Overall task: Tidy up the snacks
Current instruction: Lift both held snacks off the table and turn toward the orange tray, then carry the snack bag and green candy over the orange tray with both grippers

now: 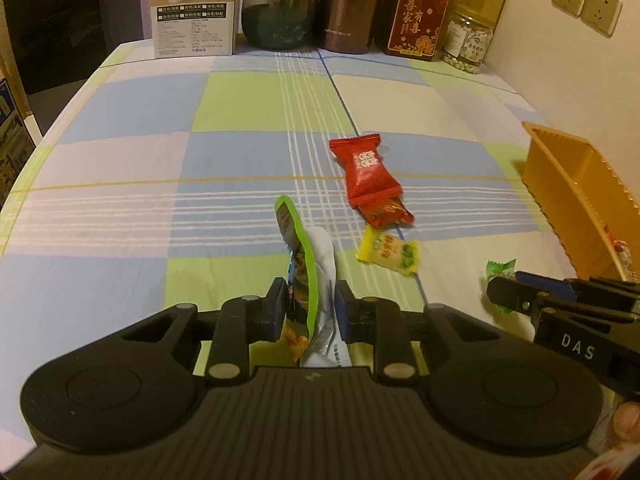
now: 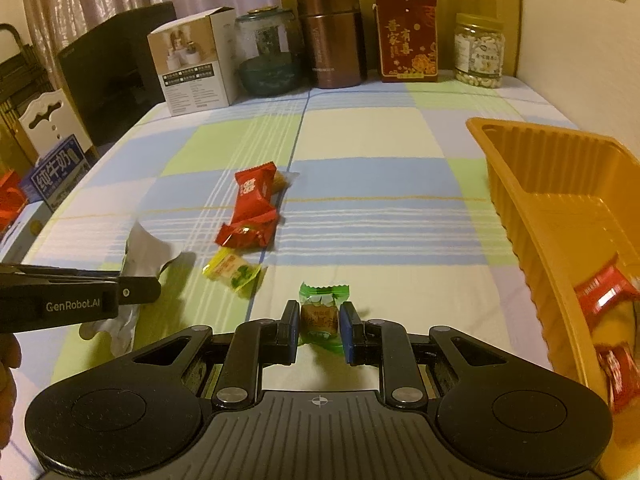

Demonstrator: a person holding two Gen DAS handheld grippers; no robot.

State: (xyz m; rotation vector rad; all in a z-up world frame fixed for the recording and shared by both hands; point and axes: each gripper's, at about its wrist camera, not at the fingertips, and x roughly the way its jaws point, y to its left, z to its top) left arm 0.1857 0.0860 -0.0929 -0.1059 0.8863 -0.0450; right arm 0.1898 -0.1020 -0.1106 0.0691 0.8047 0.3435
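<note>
Now both angled down: left gripper [image 1: 311, 300] jaws clamp green-edged packet [image 1: 306, 276]; right gripper [image 2: 319, 320] jaws clamp green candy [image 2: 320, 314].

Orange tray [image 2: 516, 184] cut off at right edge in both views, red packets inside [image 2: 604, 292] motion-blurred, lower red packet [image 1: 386, 214] partly hidden under upper one [image 1: 366, 170], pouch [image 1: 308, 280] print too small to read.

I am seeing two red packets [image 2: 250, 208] and one yellow packet [image 2: 232, 274] lying on the cloth. I am holding one green-edged pouch [image 1: 306, 276] and one green candy [image 2: 320, 314]. One orange tray [image 2: 516, 160] is containing two red packets.
</note>
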